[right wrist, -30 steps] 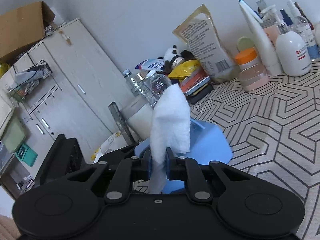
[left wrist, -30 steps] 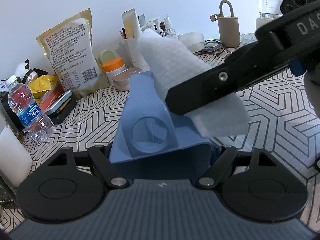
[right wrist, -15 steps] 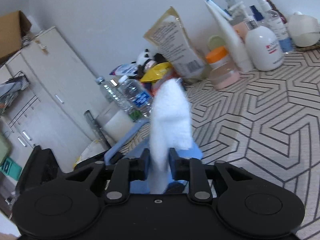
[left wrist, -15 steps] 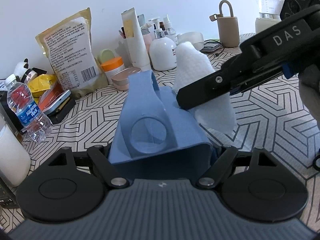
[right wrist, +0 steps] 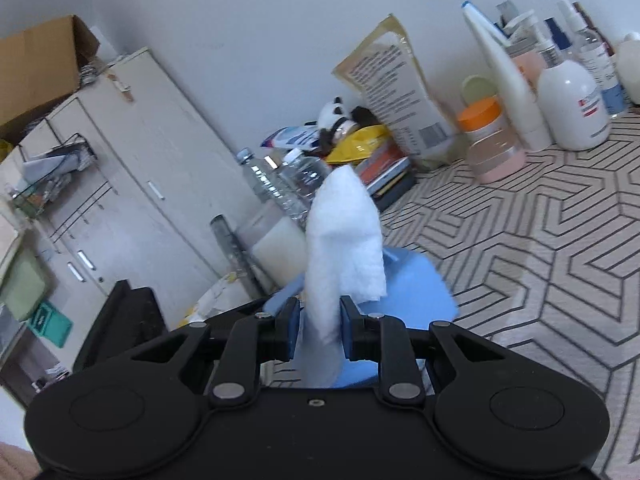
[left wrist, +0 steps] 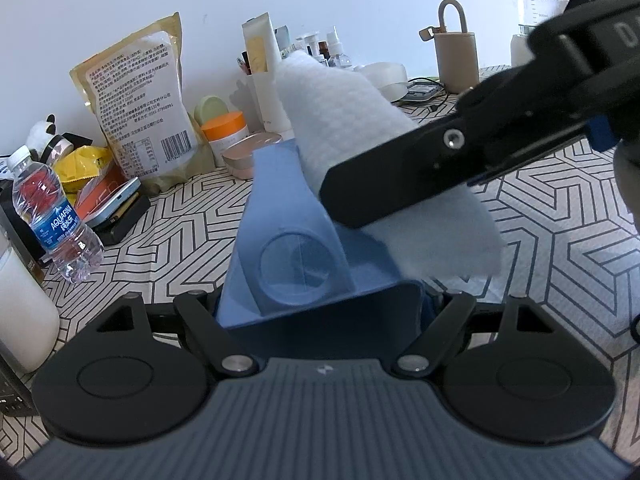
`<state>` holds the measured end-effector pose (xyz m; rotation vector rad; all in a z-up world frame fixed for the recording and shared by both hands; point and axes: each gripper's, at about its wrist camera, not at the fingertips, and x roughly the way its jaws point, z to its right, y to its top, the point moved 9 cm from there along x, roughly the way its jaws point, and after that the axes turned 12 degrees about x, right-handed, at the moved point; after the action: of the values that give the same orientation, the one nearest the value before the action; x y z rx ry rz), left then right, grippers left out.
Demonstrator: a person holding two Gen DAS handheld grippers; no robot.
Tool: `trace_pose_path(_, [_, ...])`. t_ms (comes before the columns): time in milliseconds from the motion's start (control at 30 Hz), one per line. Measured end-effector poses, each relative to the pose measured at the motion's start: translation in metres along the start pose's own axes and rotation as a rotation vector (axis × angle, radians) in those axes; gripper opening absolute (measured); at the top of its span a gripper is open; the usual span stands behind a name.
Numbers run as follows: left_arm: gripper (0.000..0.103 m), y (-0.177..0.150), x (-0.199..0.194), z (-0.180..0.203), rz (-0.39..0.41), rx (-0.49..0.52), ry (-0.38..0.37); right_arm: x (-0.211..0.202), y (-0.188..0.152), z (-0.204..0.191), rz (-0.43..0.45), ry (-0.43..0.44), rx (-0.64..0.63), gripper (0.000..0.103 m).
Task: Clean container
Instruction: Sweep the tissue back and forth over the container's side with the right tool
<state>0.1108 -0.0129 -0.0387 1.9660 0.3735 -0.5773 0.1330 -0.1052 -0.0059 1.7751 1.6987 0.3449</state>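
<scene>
My left gripper point(left wrist: 320, 304) is shut on a blue container point(left wrist: 292, 236) and holds it tilted above the patterned table. Its fingertips are hidden behind the container. My right gripper point(right wrist: 318, 330) is shut on a folded white wipe point(right wrist: 344, 240). In the left wrist view the right gripper point(left wrist: 404, 184) comes in from the right and lays the wipe point(left wrist: 360, 120) against the container's upper right side. The container point(right wrist: 404, 292) shows below the wipe in the right wrist view.
Along the wall stand a food pouch point(left wrist: 140, 104), an orange-lidded jar point(left wrist: 226, 132), lotion bottles point(right wrist: 568, 108) and a beige flask point(left wrist: 456, 56). A water bottle point(left wrist: 52, 216) and white cup point(left wrist: 20, 312) stand at left. A cabinet point(right wrist: 120, 200) is beyond the table.
The right gripper drew the wipe back to the right off the container half a second ago, then swept it left and forward again over the container's upper side. The left gripper held still.
</scene>
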Motion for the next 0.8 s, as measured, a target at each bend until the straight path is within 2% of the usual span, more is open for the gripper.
trace_pose_path(200, [0.080, 0.000, 0.001, 0.000, -0.005, 0.007, 0.007, 0.000, -0.003, -0.003, -0.015, 0.016, 0.002, 0.025])
trace_pose_path(333, [0.080, 0.000, 0.001, 0.000, -0.004, 0.006, 0.006, 0.000, -0.003, 0.001, -0.004, -0.008, -0.002, 0.020])
trace_pose_path(600, [0.080, 0.000, 0.001, 0.002, -0.006, 0.002, 0.007, -0.004, 0.004, 0.017, 0.023, -0.046, 0.047, 0.020])
trace_pose_path(700, [0.080, 0.001, 0.001, 0.003, -0.007, 0.000, 0.007, -0.003, 0.004, 0.028, 0.018, -0.086, 0.078, 0.026])
trace_pose_path(800, [0.080, 0.000, 0.000, 0.004, -0.008, -0.004, 0.008, -0.001, 0.004, 0.029, 0.016, -0.076, 0.088, 0.027])
